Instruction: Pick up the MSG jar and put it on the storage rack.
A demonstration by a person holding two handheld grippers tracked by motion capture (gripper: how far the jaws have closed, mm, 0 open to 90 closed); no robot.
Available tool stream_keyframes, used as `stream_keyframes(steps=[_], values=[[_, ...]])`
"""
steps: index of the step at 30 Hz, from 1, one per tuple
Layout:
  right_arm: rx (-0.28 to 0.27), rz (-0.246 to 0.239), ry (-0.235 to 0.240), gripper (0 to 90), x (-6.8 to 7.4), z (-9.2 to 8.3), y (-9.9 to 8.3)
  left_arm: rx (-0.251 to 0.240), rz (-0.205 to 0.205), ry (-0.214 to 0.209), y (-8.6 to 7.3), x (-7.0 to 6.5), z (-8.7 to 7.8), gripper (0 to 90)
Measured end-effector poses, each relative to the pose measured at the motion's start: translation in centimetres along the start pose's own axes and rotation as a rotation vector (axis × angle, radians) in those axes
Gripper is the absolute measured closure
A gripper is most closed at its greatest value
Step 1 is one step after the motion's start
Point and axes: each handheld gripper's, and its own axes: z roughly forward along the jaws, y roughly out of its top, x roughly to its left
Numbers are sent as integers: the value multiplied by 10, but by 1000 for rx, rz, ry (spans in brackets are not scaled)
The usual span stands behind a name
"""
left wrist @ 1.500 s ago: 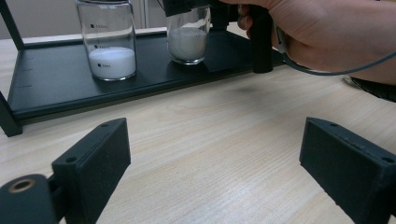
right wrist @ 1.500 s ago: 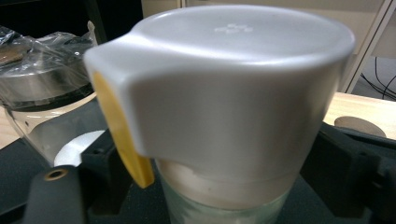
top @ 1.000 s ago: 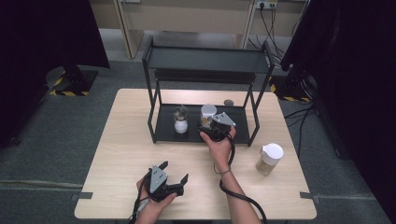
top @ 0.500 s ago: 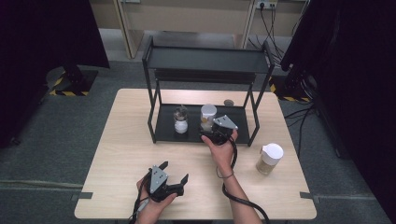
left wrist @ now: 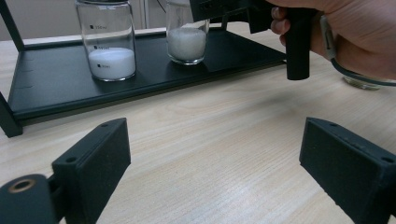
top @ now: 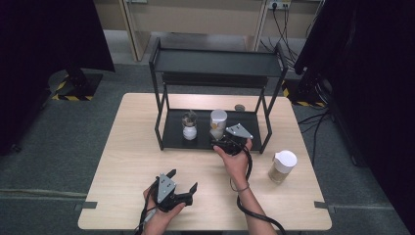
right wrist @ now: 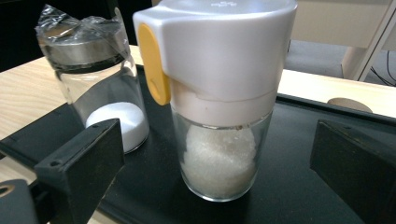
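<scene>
The right gripper (right wrist: 219,154) has just been opening; its jaws stand apart, flanking the white-capped jar (right wrist: 219,107) on the rack's lower shelf (right wrist: 299,196), at frame centre. The jar stands upright, unclamped. The left gripper (top: 182,180), jaws apart and empty, idles at lower left

My right gripper (top: 221,143) reaches forward, jaws just opened wide; left gripper (top: 180,180) hangs low, fingers (left wrist: 93,156) spread apart.

Lighting: even overhead room light on the pale wooden table (top: 132,161); surroundings dark at both sides of the high view. Shadows: soft and short under the black shelf rack (top: 215,78). Glare: faint sheen on the white-lidded dispenser jar (right wrist: 219,93) and the foil-capped glass jar (right wrist: 98,84). Focus: both jars fairly sharp beyond the right gripper (right wrist: 215,172); its near jaws soft. Left gripper (left wrist: 210,168) jaws blurred; hand (left wrist: 355,32) ahead slightly soft. High view grainy, low detail.
</scene>
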Motion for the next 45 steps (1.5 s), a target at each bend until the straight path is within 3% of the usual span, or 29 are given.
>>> stream_keyframes(steps=[17, 45], values=[[-8, -18, 29, 29, 2, -19, -2, -1, 2, 3, 0, 0, 0, 84], [-14, -32, 37, 26, -4, -47, -14, -1, 1, 4, 0, 0, 0, 84]])
